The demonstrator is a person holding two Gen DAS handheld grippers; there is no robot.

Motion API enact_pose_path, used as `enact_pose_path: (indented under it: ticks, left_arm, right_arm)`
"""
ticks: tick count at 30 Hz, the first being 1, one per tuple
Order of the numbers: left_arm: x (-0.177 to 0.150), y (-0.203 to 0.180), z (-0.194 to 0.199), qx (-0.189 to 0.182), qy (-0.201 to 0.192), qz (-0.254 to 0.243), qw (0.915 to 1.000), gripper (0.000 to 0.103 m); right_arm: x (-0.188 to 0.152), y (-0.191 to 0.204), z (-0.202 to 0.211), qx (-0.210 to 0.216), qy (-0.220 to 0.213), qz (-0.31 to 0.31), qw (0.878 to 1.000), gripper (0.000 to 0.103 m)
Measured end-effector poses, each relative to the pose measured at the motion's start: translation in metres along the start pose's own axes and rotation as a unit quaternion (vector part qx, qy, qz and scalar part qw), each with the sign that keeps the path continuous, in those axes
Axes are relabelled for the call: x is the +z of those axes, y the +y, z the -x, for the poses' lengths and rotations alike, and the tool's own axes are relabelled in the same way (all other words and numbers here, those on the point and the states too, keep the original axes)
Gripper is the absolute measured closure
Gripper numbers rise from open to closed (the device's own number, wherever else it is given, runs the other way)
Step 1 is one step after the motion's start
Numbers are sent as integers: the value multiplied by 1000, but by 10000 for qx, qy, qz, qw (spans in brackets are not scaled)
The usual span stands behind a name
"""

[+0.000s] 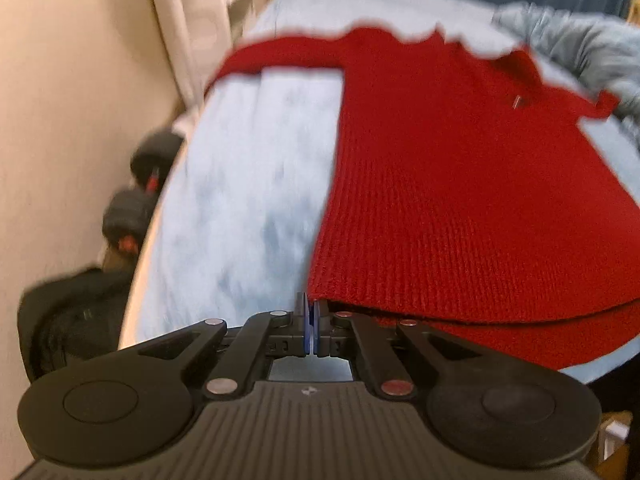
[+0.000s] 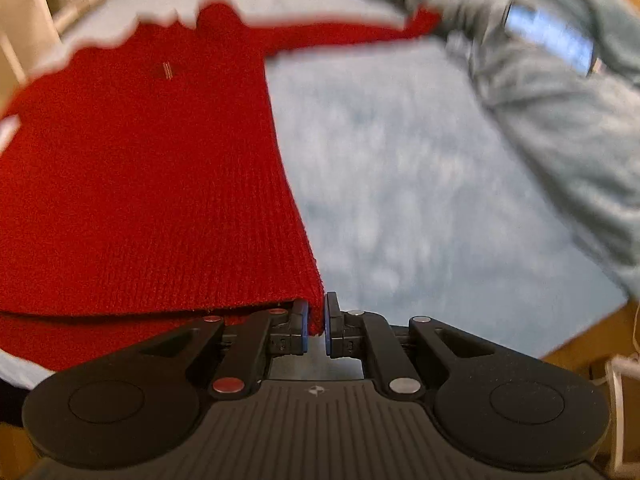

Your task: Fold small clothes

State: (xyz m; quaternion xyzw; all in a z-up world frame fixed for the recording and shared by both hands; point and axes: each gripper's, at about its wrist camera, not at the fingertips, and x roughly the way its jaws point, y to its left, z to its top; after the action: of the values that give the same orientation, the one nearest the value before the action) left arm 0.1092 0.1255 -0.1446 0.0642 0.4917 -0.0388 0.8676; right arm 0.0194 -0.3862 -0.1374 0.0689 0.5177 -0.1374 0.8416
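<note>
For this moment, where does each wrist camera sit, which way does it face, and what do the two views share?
Left wrist: behind the left gripper, looking along its fingers over the red sweater's lower left corner; only gripper linkage shows.
Right wrist: behind the right gripper, facing the sweater's lower right corner, pinched between its pads; only linkage shows.
Shared: the sweater, the light blue bedsheet, and a grey garment.

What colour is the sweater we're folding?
Red knit sweater; the right wrist view shows it best.
</note>
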Motion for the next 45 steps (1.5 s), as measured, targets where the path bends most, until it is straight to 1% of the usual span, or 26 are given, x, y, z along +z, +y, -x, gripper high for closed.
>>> enact_pose_path:
  ticks: [2,3,4,5,6,7,9,10,13,15,17,20,24,27,28,29,30,31,33,35,36,38,40,42,44,45]
  left_arm:
    - [-5,-4,-10,102,209,-45,9997,100]
    - [-6,-3,-7,141,196,-59,9997,98]
    - [-8,4,0,48,92,-19,9999,84]
    - [-9,10,9,-94,-13,53,9999,69]
    - [-8,18,19,-195,-142,190,9995,33]
    - [-8,25,29,-201,-327,333,9987,14]
    - [1,32,46,-246,-814,626,9944,10]
    - [10,35,47,-286,-890,720,9930,9]
    - [49,36,34,-278,-1116,1126,9870,9]
    - [81,29,18,-264,-1146,1391,9833,9]
    - [112,23,-1,-320,-1156,1684,9784,9]
    - [151,14,-32,-316,-1098,2043,9722,9]
    - [182,14,-69,-114,-1013,2223,9696,9]
    - [193,15,-94,73,-920,2272,9695,9]
    - [194,16,-101,138,-891,2299,9690,9]
    - [195,17,-107,201,-864,2332,9684,9]
    - [196,18,-112,273,-846,2373,9674,9]
    - [195,20,-116,342,-849,2422,9659,9]
    - [195,25,-122,430,-878,2559,9618,9]
    - [195,32,-128,498,-873,2729,9568,9]
    - [195,35,-130,486,-875,2813,9544,9]
    - [197,40,-134,459,-868,2967,9499,9]
    - [201,47,-135,418,-930,3088,9456,9]
    - [206,55,-136,363,-1025,3169,9422,9]
    - [214,64,-141,310,-1071,3247,9392,2]
    - [218,69,-146,326,-1116,3350,9350,0]
  right_arm:
    - [-3,3,-18,-10,579,-59,9983,94]
    - [-4,3,-19,99,819,-51,9966,87]
    - [-5,1,-14,311,902,57,9954,75]
    - [-5,-2,-6,425,802,148,9958,68]
    - [-1,-7,5,473,673,163,9965,53]
    - [6,-16,13,513,528,62,9973,50]
    - [34,-37,27,716,73,-398,9966,50]
    - [53,-47,29,802,-191,-730,9939,50]
    - [123,-70,15,1026,-964,-1801,9735,47]
    - [179,-76,-15,1084,-1298,-2341,9574,46]
    - [236,-75,-61,978,-1318,-2742,9476,45]
    - [302,-72,-132,764,-1172,-3203,9369,45]
    - [345,-70,-203,645,-961,-3717,9211,43]
    - [362,-63,-234,541,-978,-3761,9198,44]
    - [368,-59,-235,459,-1198,-3560,9256,71]
    - [374,-54,-235,271,-1296,-3156,9396,88]
    - [377,-49,-233,0,-1363,-2796,9504,87]
    - [374,-48,-225,-206,-1403,-2665,9533,88]
    - [356,-60,-210,-712,-1246,-2862,9474,88]
    - [327,-76,-199,-1232,-1191,-3071,9361,88]
    - [316,-82,-202,-1213,-1121,-3227,9320,87]
    - [307,-82,-210,-1078,-1229,-2993,9400,80]
    - [312,-82,-206,-1135,-1170,-2734,9480,50]
    - [308,-81,-184,-1116,-1252,-2886,9426,45]
    - [290,-74,-152,-728,-1584,-3014,9374,44]
    - [274,-66,-135,-451,-1731,-2995,9372,38]
